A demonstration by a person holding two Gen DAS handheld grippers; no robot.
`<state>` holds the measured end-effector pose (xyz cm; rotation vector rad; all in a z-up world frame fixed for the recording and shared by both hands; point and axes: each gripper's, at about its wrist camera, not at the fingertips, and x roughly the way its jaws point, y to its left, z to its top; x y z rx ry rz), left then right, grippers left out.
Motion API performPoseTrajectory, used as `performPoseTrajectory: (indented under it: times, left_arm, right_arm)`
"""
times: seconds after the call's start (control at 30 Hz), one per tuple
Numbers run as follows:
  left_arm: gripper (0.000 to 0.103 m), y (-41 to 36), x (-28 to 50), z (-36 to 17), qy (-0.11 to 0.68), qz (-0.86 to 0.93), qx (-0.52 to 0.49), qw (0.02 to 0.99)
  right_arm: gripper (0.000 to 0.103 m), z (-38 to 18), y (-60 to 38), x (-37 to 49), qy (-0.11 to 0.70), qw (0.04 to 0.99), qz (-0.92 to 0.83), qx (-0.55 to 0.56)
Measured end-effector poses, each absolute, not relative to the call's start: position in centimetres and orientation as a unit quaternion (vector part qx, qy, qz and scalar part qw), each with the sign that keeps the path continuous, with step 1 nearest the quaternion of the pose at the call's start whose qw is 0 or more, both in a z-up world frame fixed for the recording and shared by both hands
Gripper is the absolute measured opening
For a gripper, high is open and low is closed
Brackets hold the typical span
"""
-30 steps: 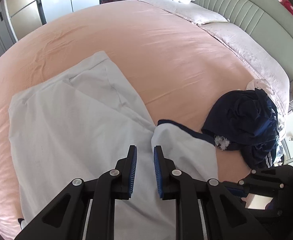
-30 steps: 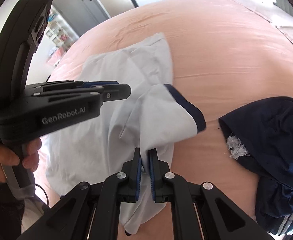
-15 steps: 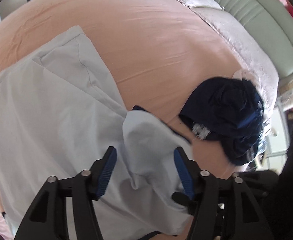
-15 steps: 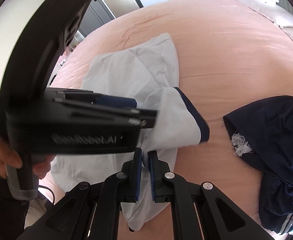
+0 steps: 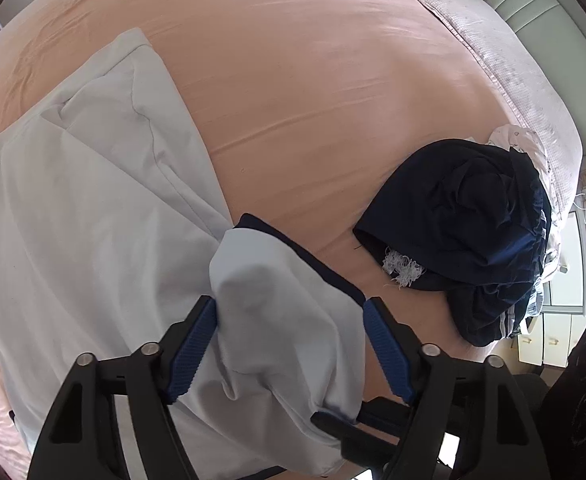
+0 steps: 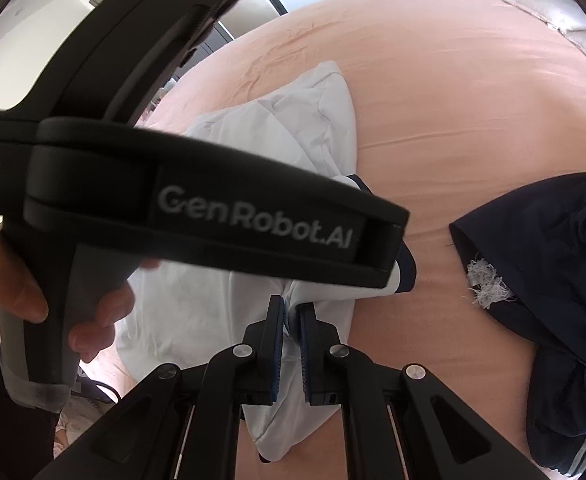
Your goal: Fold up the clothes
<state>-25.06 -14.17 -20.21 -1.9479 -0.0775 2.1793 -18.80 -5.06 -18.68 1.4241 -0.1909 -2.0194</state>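
My left claw [image 5: 289,344] stands spread about halfway, pointing steeply down, with the raised sleeve [image 5: 281,300] of the white shirt [image 5: 73,220] between its two blue pads [image 5: 191,354]; the near pad touches the cloth on one side, the far pad sits just beside the sleeve's dark cuff, and neither squeezes it. My right claw [image 6: 292,344] is pressed together, pinching a fold of that same shirt [image 6: 293,128] near the sleeve, so the cloth bunches up from the pinch and hangs below it. In the right view the left tool's black body crosses the frame above my pinch, with one hand [image 6: 9,300] wrapped round its grey handle. I count two claws, one white shirt, and one dark navy heap [image 5: 473,240] of clothes; how many pieces are in that heap I cannot tell, though a white frayed tag [image 5: 403,270] shows at its edge. The shirt lies spread over the near left part of the peach bed [image 5: 313,80], its body flat and creased, only the sleeve end lifted. The navy heap lies well apart to the right, near the bed's edge. Two pale pillows [image 5: 493,48] line the far side under a green padded headboard [image 5: 533,4].
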Motion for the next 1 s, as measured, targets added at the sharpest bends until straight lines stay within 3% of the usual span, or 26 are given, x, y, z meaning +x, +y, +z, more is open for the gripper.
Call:
performPoseTrajectory:
  times: [0.03, 0.07, 0.17, 0.37, 0.5, 0.77, 1.0]
  left_arm:
    - [0.044, -14.2, -24.9, -20.3, -0.024, 0.741, -0.663, 0.106]
    - [0.034, -14.2, -24.8, -20.5, -0.019, 0.74, -0.664, 0.102]
    - [0.024, -14.5, -24.6, -20.7, -0.017, 0.746, -0.66, 0.09]
    - [0.021, -15.4, -23.8, -20.6, -0.039, 0.755, -0.649, 0.091]
    - [0.021, -16.1, -23.5, -20.7, -0.043, 0.755, -0.648, 0.09]
    - [0.021, -17.3, -22.6, -20.3, -0.065, 0.763, -0.637, 0.092]
    - [0.021, -17.9, -22.5, -20.8, -0.07, 0.763, -0.636, 0.088]
  right_arm:
    - [0.006, -18.7, -4.9, -18.8, -0.074, 0.324, -0.771, 0.544]
    - [0.006, -18.7, -4.9, -18.9, -0.075, 0.323, -0.771, 0.544]
    - [0.006, -18.6, -4.9, -18.9, -0.077, 0.324, -0.77, 0.543]
    - [0.008, -19.2, -4.6, -19.2, -0.097, 0.337, -0.75, 0.561]
    - [0.05, -21.2, -1.5, -20.9, -0.216, 0.34, -0.695, 0.595]
    - [0.051, -25.8, 1.1, -23.1, -0.325, 0.299, -0.652, 0.616]
    - [0.051, -26.3, -2.0, -24.1, -0.315, 0.3, -0.668, 0.604]
